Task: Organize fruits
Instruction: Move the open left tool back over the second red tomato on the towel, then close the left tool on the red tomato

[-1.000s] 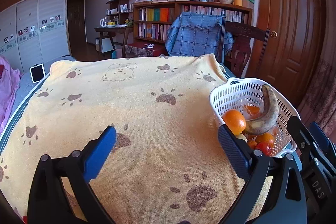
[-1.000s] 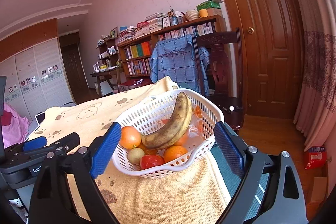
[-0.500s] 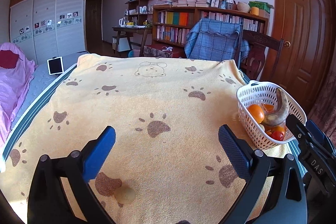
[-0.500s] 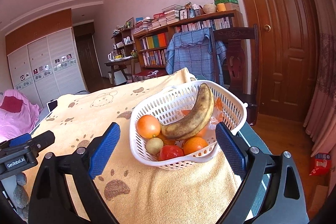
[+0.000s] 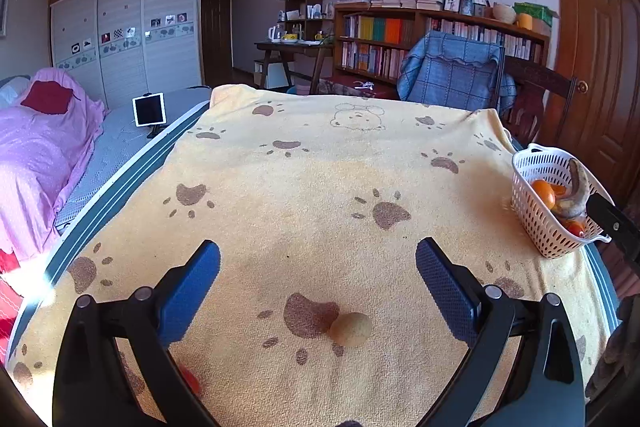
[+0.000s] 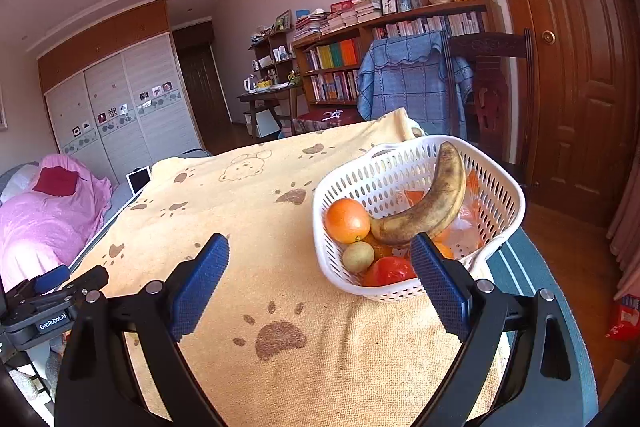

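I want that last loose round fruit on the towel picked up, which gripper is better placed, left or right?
Left. The left gripper is open with the small round fruit lying just ahead between its fingers; the right gripper faces the white basket instead.

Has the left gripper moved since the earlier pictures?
Yes. The left gripper has swung left, away from the white basket, which has slid to the view's right edge; a small round fruit now lies between its jaws.

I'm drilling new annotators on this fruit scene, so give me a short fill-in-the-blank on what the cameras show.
1. The banana lies in the white ____.
2. The small round fruit loose on the towel sits between the open ____ gripper's fingers.
3. The right gripper holds ____.

Missing words: basket; left; nothing
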### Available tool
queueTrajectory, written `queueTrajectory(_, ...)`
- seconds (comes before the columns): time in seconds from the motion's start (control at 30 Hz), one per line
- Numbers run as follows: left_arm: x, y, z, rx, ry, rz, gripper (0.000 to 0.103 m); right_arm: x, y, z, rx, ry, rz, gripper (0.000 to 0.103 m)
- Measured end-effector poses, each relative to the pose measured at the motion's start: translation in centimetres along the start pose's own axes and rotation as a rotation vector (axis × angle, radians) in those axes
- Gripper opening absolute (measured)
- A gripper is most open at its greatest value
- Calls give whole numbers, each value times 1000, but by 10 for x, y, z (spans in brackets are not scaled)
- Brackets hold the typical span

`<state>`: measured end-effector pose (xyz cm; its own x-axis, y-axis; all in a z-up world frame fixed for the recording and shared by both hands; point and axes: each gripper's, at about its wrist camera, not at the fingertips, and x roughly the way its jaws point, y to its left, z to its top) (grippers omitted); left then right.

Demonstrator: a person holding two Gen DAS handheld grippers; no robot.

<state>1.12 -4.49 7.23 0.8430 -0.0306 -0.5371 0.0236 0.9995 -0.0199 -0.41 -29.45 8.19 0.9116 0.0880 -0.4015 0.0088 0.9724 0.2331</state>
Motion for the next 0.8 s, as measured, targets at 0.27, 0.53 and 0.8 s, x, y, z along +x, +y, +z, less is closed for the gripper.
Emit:
queueTrajectory(0.27, -8, 22, -9, -5, 6, 55, 97, -11, 43, -8, -62, 42, 113, 94)
queueTrajectory(0.53, -14, 41, -19, -5, 23, 100, 97, -17, 69, -15, -114, 65, 170, 94)
queueTrajectory(0.8, -23, 68, -27, -32, 64, 116, 97, -16, 79, -22, -137, 90, 197, 93)
